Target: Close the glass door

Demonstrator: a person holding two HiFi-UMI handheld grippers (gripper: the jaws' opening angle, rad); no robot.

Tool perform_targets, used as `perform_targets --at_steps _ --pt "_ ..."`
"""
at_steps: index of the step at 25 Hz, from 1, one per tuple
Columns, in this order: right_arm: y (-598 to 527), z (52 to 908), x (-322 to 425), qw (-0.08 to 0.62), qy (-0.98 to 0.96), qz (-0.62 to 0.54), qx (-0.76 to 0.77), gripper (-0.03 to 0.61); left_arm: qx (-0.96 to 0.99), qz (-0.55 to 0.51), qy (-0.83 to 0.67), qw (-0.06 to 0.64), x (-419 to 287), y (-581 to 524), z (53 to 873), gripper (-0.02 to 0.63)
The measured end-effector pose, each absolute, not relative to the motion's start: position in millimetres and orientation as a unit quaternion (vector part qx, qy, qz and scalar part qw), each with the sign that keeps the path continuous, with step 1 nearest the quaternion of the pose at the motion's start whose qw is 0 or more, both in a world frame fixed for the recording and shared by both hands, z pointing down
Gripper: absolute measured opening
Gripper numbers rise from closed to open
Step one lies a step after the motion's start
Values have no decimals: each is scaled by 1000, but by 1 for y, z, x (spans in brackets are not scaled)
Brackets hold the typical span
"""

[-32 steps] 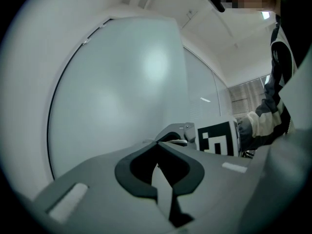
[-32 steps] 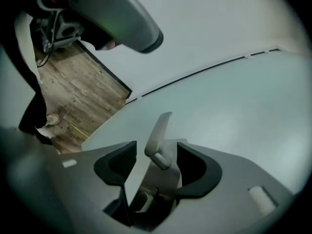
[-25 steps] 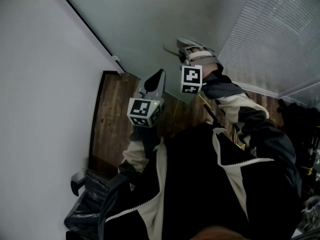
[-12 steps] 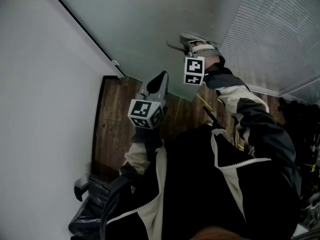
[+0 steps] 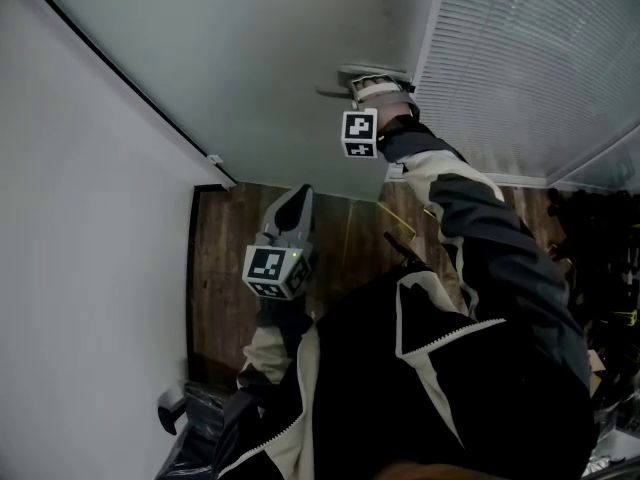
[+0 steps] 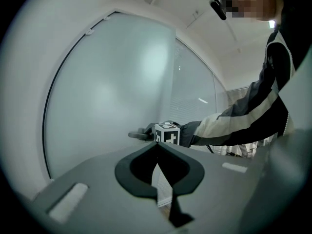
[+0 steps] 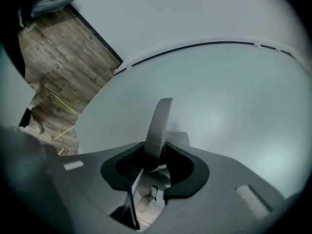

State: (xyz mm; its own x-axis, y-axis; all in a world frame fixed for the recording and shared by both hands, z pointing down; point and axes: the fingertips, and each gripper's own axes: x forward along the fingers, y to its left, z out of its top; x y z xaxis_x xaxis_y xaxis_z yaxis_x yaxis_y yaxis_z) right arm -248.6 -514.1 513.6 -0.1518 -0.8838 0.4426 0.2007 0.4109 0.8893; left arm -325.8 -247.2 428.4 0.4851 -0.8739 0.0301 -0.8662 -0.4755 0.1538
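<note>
One frosted, seemingly pale-green glass door (image 5: pixel 280 78).

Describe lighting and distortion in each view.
Head view: dim, black jacket nearly without detail. Left gripper view: fisheye, dark corners, soft bright patch on the glass door. Right gripper view: fisheye bends the black line; door handle fairly sharp.

Wooden floor (image 5: pixel 225 268), blinds (image 5: pixel 520 58), perhaps yellow cable (image 7: pixel 63 103)
</note>
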Motion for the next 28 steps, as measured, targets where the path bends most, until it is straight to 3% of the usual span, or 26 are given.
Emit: perform_targets --at_steps 16,28 --pt "-634 515 -220 617 -557 -452 325 115 849 24 -519 101 -315 -228 463 6" --pt "-658 511 -226 591 -576 -447 344 110 837 48 -530 126 -323 -216 481 6"
